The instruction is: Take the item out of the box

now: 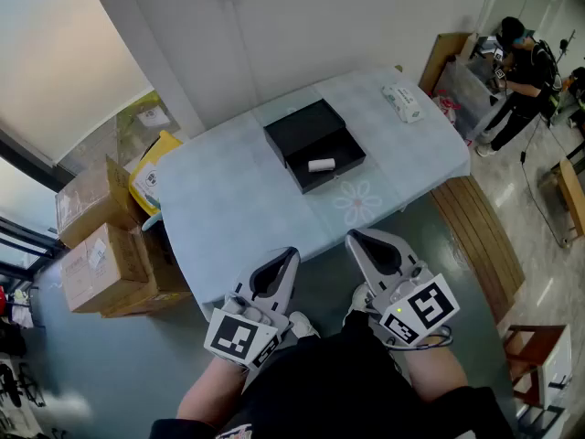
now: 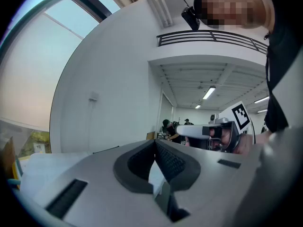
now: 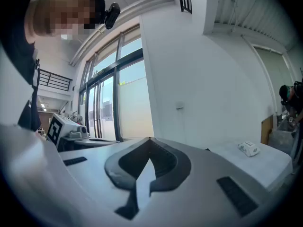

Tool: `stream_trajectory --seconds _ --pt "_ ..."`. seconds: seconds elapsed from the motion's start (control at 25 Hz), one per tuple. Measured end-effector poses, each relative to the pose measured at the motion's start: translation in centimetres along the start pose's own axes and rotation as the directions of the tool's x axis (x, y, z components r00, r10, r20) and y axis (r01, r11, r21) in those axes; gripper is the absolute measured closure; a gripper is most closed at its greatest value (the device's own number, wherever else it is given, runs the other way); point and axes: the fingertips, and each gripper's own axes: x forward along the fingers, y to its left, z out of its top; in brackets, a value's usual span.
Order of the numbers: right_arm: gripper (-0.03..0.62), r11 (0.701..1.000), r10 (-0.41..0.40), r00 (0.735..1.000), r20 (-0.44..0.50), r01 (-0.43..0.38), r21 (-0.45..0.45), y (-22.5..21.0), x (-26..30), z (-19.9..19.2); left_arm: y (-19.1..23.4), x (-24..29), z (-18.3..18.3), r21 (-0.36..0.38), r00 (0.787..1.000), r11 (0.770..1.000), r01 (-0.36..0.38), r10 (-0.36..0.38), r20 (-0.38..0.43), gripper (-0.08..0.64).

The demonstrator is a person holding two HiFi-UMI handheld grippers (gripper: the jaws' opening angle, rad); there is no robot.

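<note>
The flat black box (image 1: 340,146) stands open in the middle of the pale blue cloth-covered table (image 1: 228,208). Its lid part lies just behind the tray, most likely so that the inside can be reached from above. The task's thing, a small white roll-shaped item (image 1: 321,165), lies on its side inside the tray of the box, at the edge nearer the person, and nothing touches it.

Both tools are well short of the box, past the table edge on the person's side and close to the body. This looks like a resting or starting hold, with the reach not yet begun. The left grey two-jaw gripper (image 1: 285,256) points level towards the box. In its own view (image 2: 155,141) its jaws are pressed together with nothing between them. The right grey two-jaw gripper (image 1: 358,239) sits beside it, pointing the same way. Its jaws (image 3: 150,138) also meet at the tips and are empty. Whichever one goes for the item will have to spread its jaws first.

A white wrapped packet (image 1: 402,103) lies well to the right of the box near the far table corner, out of the way. Brown cardboard cartons (image 1: 91,245) are stacked on the floor far left of the box
</note>
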Motion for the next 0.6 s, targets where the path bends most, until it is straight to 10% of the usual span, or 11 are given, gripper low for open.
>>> stream_trajectory --seconds 0.6 --pt "0.583 1.0 0.001 1.0 0.011 -0.001 -0.004 0.29 -0.54 0.04 -0.69 -0.34 0.11 0.011 1.0 1.0 0.008 -0.008 -0.001 0.552"
